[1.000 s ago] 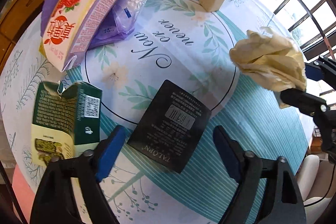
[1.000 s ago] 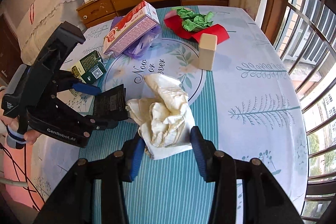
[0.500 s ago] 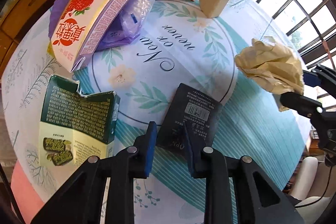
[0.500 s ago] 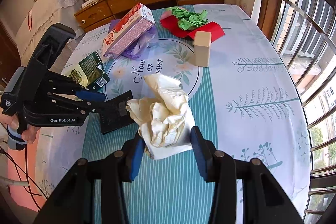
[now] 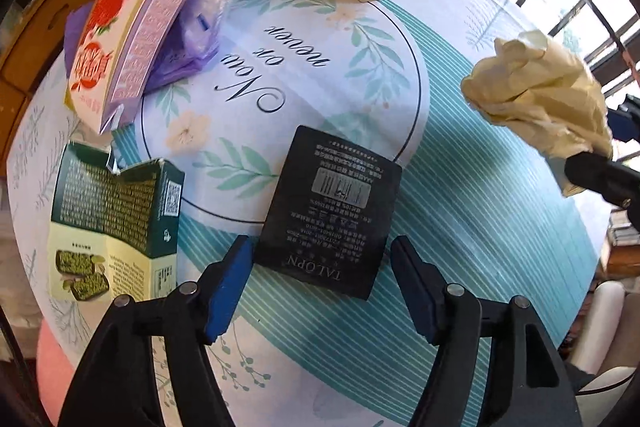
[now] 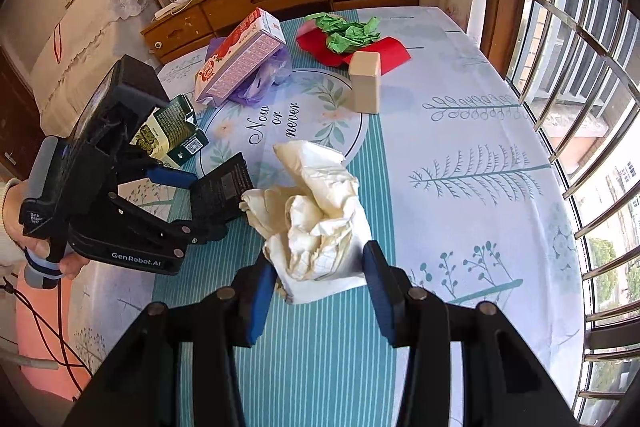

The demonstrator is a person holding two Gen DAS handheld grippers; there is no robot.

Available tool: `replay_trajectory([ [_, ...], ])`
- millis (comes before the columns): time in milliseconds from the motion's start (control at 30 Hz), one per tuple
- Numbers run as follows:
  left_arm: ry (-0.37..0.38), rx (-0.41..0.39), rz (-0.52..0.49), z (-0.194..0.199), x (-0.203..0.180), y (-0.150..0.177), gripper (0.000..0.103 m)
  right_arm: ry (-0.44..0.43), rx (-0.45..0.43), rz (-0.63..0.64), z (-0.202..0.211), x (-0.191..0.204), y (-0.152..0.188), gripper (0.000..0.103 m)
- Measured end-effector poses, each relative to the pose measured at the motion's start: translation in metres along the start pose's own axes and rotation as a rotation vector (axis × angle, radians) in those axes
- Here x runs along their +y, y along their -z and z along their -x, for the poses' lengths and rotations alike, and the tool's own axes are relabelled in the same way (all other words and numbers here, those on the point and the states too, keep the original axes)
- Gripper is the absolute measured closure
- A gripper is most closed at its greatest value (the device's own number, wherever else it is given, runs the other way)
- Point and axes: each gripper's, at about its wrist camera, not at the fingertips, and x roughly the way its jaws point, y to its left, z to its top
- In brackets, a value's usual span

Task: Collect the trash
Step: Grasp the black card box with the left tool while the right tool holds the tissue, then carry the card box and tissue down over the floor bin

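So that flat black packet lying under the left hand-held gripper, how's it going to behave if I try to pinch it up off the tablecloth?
The black packet lies flat on the tablecloth, so its edges probably offer little to pinch. It looks thin and light, likely to flex rather than stay stiff. Its surface looks smooth, so it may slide on the cloth instead of lifting.
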Motion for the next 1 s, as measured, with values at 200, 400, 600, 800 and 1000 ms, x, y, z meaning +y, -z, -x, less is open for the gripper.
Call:
replay_trajectory([
  [200,0.002,-0.015,-0.063,0.0,-0.008,-0.008,0.04,0.007,-0.005,-0.04,0.003,-0.008,0.01,0.06],
  [400,-0.016,-0.012,-0.085,-0.001,-0.03,-0.014,0.044,-0.007,-0.014,-0.078,0.007,-0.011,0.014,0.06],
  [600,0.02,-0.029,-0.041,0.014,-0.04,0.001,0.044,-0.029,-0.019,-0.074,0.012,-0.01,0.016,0.06],
  [800,0.048,-0.1,0.053,0.056,-0.059,0.023,0.044,-0.079,-0.009,-0.052,0.028,-0.01,0.024,0.06],
  [1000,0.05,-0.179,0.175,0.099,-0.102,0.061,0.044,-0.147,-0.002,0.013,0.064,-0.018,0.045,0.06],
])
